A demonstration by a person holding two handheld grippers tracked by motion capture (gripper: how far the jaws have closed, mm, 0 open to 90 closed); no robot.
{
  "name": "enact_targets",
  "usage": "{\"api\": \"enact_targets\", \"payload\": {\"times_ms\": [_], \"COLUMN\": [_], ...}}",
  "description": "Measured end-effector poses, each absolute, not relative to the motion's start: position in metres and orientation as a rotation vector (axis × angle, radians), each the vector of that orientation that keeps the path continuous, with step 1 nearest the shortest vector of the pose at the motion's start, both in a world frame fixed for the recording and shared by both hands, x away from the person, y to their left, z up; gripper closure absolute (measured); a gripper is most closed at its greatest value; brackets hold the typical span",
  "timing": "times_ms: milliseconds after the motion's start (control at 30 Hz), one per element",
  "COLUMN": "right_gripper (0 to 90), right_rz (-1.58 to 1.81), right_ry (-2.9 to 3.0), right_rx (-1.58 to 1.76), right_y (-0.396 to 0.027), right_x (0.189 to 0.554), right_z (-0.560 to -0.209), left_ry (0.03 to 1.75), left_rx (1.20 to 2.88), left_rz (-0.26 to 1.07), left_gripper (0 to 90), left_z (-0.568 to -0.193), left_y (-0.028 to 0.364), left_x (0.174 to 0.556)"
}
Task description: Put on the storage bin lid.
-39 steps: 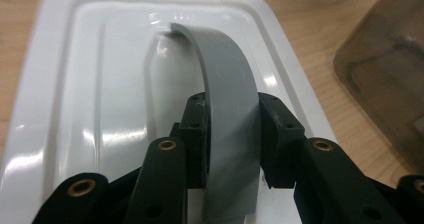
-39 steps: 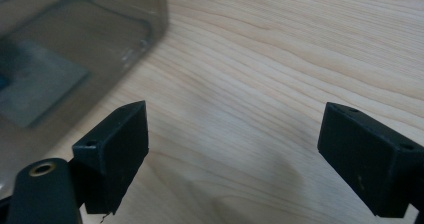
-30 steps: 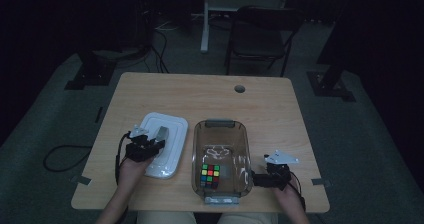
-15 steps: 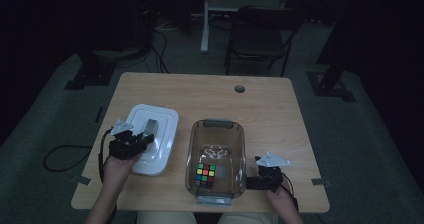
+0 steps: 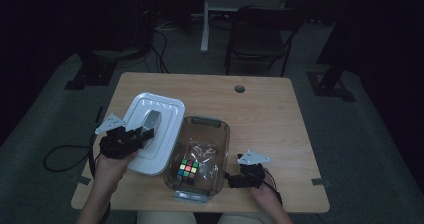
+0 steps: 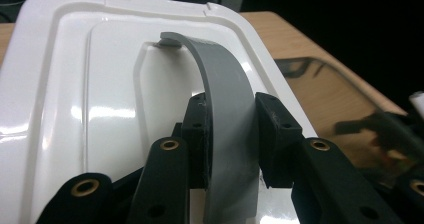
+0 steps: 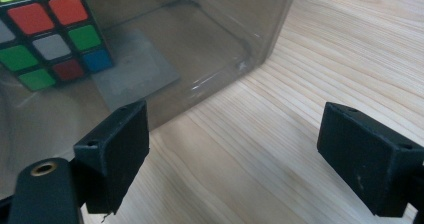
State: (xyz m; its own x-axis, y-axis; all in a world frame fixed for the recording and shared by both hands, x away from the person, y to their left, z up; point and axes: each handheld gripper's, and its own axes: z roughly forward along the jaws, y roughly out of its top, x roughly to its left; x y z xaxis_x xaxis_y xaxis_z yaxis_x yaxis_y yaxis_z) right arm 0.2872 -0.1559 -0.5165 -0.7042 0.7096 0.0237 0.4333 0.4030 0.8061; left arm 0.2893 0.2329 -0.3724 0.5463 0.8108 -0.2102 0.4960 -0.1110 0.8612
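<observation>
A white box lid [image 5: 152, 131] with a grey handle [image 5: 150, 120] hangs tilted above the table's left side, its right edge near the clear plastic box [image 5: 202, 156]. My left gripper [image 5: 137, 136] is shut on that grey handle [image 6: 227, 109], whose strap runs between the two pads over the white lid [image 6: 90, 94]. A colourful puzzle cube [image 5: 187, 170] lies inside the box. My right gripper [image 5: 231, 180] stands open just right of the box, low on the wood; through the box's clear wall [image 7: 200, 49] the cube [image 7: 45, 34] shows at upper left.
The wooden table [image 5: 270, 119] has a round cable hole [image 5: 239, 89] near its far edge. Beyond it stand a dark chair [image 5: 260, 39] and a desk leg [image 5: 205, 19]. Bare wood [image 7: 320, 59] spreads to the right of the box.
The left gripper has lifted the lid by its handle and swung it left and up. The right gripper has slid along the table near the box's right side.
</observation>
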Motion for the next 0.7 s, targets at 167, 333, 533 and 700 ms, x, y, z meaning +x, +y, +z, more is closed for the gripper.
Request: {"api": "enact_targets", "payload": {"times_ms": [167, 333, 533, 700], "right_gripper": [13.2, 13.0, 13.0, 12.9], "right_rz": [1.213, 1.213, 1.207, 1.223], "right_ry": [2.368, 2.388, 2.410, 2.438], "right_rx": [0.960, 0.932, 0.884, 0.845], "right_y": [-0.137, -0.117, -0.092, -0.071], "right_x": [0.290, 0.294, 0.300, 0.304], "right_z": [-0.517, -0.516, -0.514, -0.515], "left_ry": [1.059, 1.041, 1.023, 1.012], "left_rx": [1.784, 1.803, 1.820, 1.847], "left_rz": [0.371, 0.343, 0.319, 0.322], "left_gripper": [70.5, 70.5, 70.5, 70.4], "left_z": [-0.372, -0.373, -0.374, -0.375], "left_y": [0.225, 0.219, 0.215, 0.212], "left_x": [0.287, 0.286, 0.286, 0.286]}}
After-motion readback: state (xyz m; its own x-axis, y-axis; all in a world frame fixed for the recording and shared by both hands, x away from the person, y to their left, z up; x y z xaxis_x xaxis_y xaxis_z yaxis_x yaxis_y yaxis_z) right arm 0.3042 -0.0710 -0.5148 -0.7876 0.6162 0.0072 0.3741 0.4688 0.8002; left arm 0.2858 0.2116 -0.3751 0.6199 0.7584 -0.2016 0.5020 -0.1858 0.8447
